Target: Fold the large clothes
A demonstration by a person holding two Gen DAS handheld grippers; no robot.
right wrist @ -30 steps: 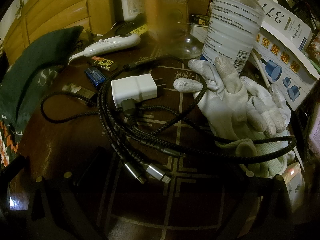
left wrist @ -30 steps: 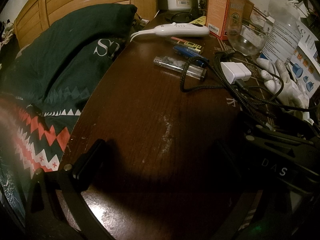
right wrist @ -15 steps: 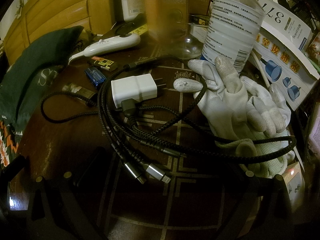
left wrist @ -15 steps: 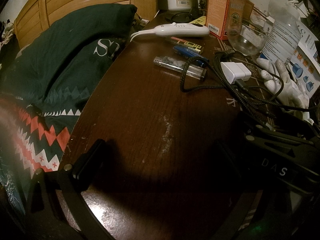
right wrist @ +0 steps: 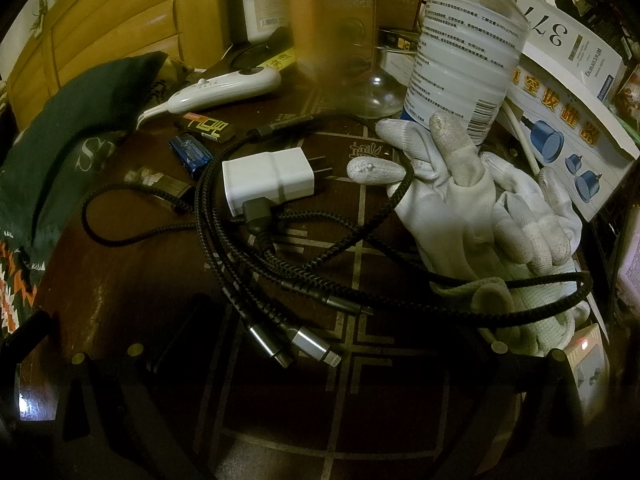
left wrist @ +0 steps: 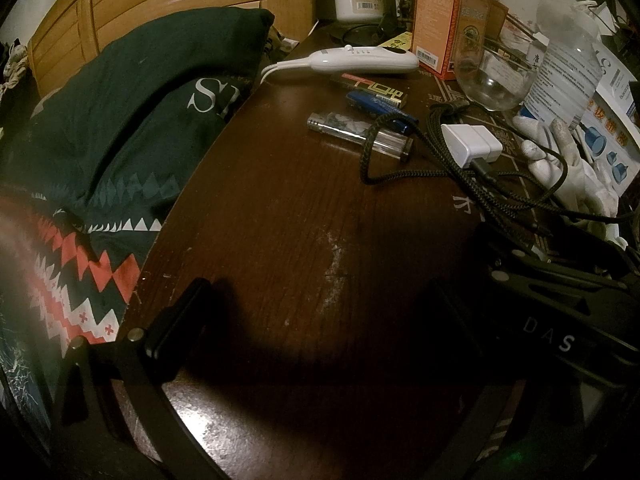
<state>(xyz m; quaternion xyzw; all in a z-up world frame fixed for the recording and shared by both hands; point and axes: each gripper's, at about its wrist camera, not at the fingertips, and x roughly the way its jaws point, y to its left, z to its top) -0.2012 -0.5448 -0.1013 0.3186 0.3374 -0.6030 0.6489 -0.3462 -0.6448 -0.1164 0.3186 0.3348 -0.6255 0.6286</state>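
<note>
Left tool (left wrist: 320, 320) and right tool (right wrist: 316, 332) gape wide, gripping nothing

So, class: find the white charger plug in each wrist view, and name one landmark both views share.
Left wrist: the white charger plug sits right of centre in the upper half, on the dark table.
Right wrist: the plug lies left of centre, above the middle.
Shared landmark: the white handheld remote, beyond the plug in both.

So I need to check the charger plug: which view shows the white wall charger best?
The right wrist view: the white wall charger lies near centre, its prongs and cable visible. The left wrist view shows it smaller, off toward the right edge.
</note>
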